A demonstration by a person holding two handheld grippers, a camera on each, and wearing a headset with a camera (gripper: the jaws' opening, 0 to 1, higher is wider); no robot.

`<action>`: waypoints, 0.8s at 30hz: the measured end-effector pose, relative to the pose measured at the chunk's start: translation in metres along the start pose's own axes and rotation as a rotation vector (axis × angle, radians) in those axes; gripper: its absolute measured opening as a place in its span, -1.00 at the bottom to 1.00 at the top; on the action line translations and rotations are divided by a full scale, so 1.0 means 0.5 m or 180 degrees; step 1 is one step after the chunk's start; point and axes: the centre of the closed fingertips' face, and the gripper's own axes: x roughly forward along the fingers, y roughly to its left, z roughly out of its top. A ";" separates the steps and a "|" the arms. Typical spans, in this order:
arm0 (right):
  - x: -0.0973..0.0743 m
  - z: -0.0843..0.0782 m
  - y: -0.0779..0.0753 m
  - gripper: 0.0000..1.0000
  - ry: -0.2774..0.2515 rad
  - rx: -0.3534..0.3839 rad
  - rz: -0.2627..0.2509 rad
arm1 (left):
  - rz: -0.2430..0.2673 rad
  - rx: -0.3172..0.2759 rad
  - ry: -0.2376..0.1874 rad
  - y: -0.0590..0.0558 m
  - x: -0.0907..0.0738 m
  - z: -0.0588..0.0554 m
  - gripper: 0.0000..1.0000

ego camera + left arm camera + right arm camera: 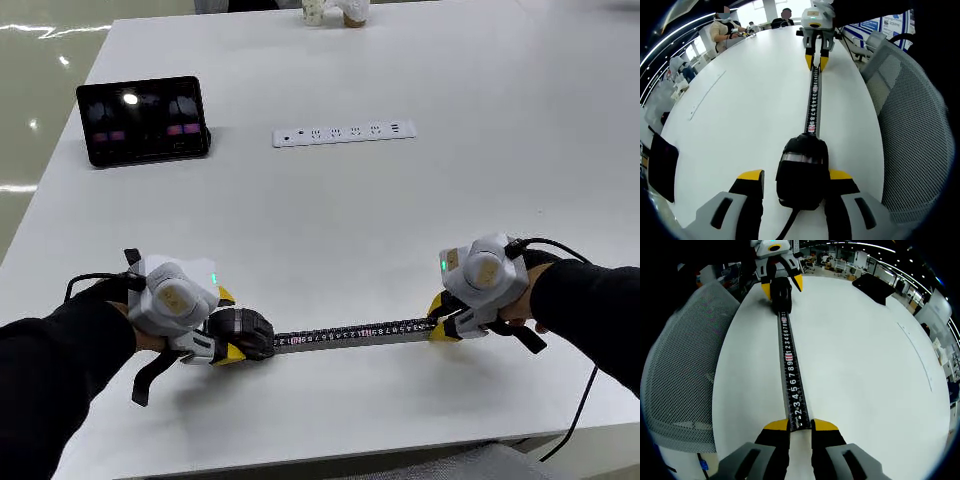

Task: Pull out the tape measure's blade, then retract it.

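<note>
A black tape measure case (pixel 243 331) lies on the white table near its front edge, held between the yellow-tipped fingers of my left gripper (pixel 228 325). In the left gripper view the case (pixel 802 170) sits between the jaws of my left gripper (pixel 795 175). The blade (pixel 355 333) runs out to the right, flat along the table. My right gripper (pixel 437 318) is shut on the blade's end. In the right gripper view the blade (pixel 790 375) stretches from my right gripper (pixel 800 424) to the far case (pixel 782 290).
A black tablet (pixel 143 119) stands at the back left of the table (pixel 400 220). A white power strip (pixel 343 133) lies behind the middle. Cups (pixel 334 11) stand at the far edge. A mesh chair (pixel 910 105) is beside the table's front edge.
</note>
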 end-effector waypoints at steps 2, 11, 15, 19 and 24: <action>0.000 0.000 0.004 -0.71 0.0018 -0.0030 -0.0024 | -0.0006 -0.0025 0.0002 0.001 -0.003 -0.003 -0.10; -0.011 -0.007 0.012 -0.63 0.0115 -0.0231 0.0000 | -0.0030 -0.0188 -0.0008 -0.001 -0.018 -0.010 0.13; -0.027 -0.001 0.009 -0.55 0.0076 -0.0232 -0.0026 | -0.0062 -0.0206 -0.0016 -0.007 -0.024 -0.010 0.17; -0.038 0.003 0.005 -0.48 -0.0021 -0.0109 -0.0120 | -0.0081 -0.0406 -0.0085 -0.010 -0.030 -0.007 0.35; -0.047 -0.005 0.014 -0.46 -0.0098 -0.0037 -0.0211 | -0.0108 -0.0645 -0.0307 -0.017 -0.039 0.013 0.60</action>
